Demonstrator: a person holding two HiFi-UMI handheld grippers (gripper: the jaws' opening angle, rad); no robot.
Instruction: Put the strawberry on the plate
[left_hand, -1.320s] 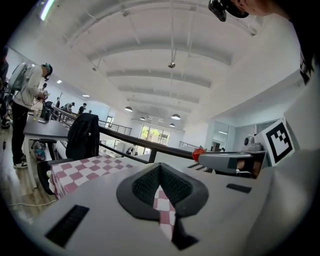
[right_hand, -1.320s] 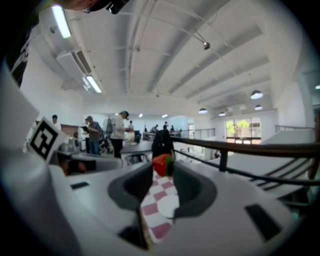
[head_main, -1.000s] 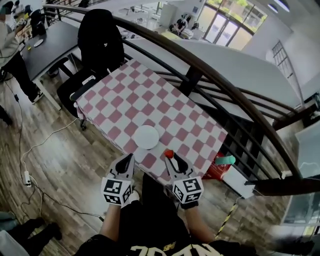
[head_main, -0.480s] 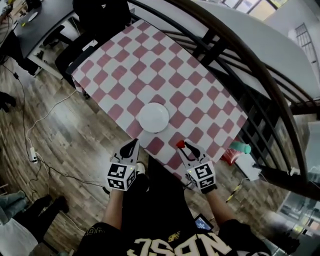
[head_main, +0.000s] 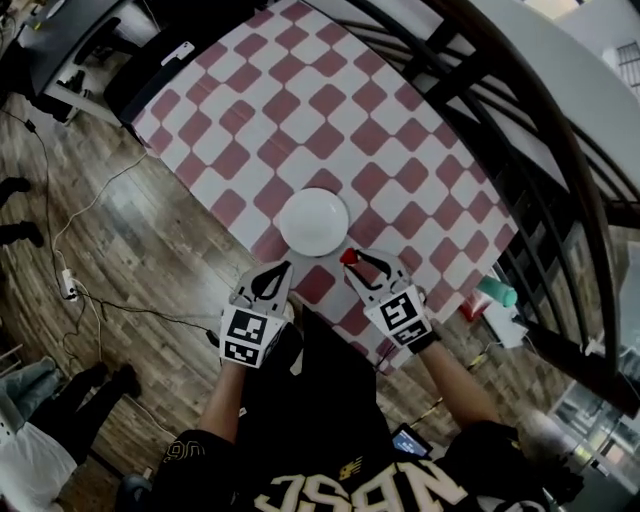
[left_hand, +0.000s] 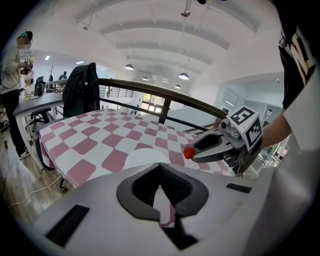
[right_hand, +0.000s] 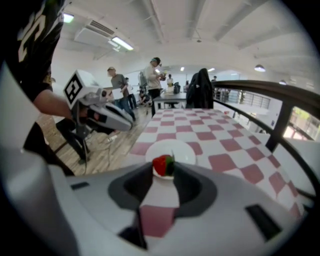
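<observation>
The right tongs (head_main: 352, 259) are pinching the strawberry (head_main: 347, 257) at the very ends of their two jaws. In the right gripper view the red fruit (right_hand: 163, 165), with a bit of green on one side, sits clamped between the tips. Behind it the jaws bow apart into a dark opening through which the checked cloth (right_hand: 220, 142) shows. The white plate (right_hand: 172, 150) lies straight ahead of these tongs, just beyond the tips. From the head view the strawberry is held just off the plate's (head_main: 313, 222) rim, on the side nearest the person and a little toward the right tongs, so it is not on the plate.

The left tongs (head_main: 284, 266) are pressed together at the tips and hold nothing. In the left gripper view their jaws meet in a point (left_hand: 160, 166), and only cloth shows through the gap behind. The plate (left_hand: 145, 158) lies just ahead of them and slightly to their right. The right tongs (left_hand: 212, 146) reach in from that side, carrying the strawberry (left_hand: 189, 151) at their tip.

Both tongs hang side by side over the near edge of the tabletop (head_main: 300, 110), apart from each other, with the plate ahead and between them.
</observation>
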